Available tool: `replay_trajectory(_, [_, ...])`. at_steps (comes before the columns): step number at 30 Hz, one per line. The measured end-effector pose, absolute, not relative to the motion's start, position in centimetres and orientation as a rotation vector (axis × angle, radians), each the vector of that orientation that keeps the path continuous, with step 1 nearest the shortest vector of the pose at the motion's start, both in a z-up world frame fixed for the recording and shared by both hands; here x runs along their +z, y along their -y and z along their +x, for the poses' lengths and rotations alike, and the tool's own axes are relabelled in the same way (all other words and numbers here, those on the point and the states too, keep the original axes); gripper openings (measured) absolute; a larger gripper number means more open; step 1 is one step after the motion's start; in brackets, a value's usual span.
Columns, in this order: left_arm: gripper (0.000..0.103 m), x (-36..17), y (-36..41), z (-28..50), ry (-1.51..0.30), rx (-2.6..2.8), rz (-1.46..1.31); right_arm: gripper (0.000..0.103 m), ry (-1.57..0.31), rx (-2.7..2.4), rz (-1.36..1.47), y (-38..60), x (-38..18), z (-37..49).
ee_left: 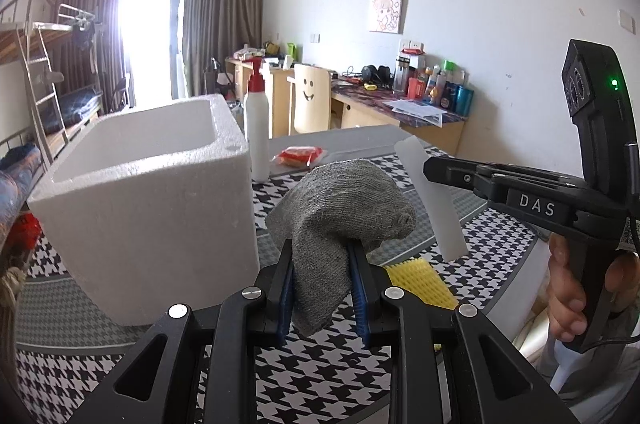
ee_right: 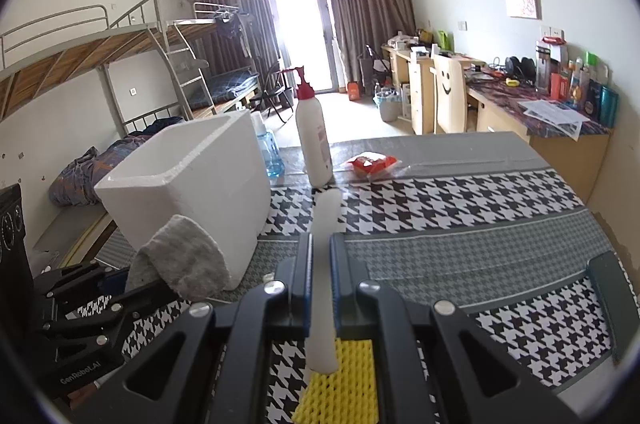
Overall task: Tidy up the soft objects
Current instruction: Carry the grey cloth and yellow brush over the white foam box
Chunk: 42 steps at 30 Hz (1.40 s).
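My left gripper (ee_left: 320,256) is shut on a grey sock (ee_left: 340,208) and holds it above the table, just right of the open white foam box (ee_left: 148,192). The sock also shows in the right wrist view (ee_right: 180,256), next to the foam box (ee_right: 192,184). My right gripper (ee_right: 320,252) is shut on a white foam strip (ee_right: 326,264) and holds it above the table. The strip (ee_left: 432,200) and right gripper (ee_left: 432,170) also show in the left wrist view. A yellow foam net (ee_right: 340,384) lies on the table below it.
A white pump bottle with a red top (ee_right: 314,140) stands behind the box. A red snack packet (ee_right: 372,162) lies beside it. The table has a houndstooth cloth (ee_right: 460,200). Bunk beds stand at the left, and a desk and chair at the right.
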<state>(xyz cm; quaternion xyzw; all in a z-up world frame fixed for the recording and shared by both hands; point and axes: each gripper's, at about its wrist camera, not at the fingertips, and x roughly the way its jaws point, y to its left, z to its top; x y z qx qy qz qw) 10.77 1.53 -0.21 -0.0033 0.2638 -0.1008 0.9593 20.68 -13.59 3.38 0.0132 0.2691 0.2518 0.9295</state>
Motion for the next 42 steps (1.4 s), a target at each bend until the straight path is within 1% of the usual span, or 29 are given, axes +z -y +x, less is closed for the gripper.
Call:
replay_trajectory(13, [0.026, 2.0, -2.3, 10.8, -0.474, -0.186, 0.010, 0.011, -0.505, 0.534, 0.008, 13.0, 5.1, 20.6])
replay_trajectory(42, [0.026, 5.1, -3.8, 11.9, -0.387, -0.141, -0.001, 0.011, -0.444, 0.561, 0.006, 11.6, 7.9, 21.6])
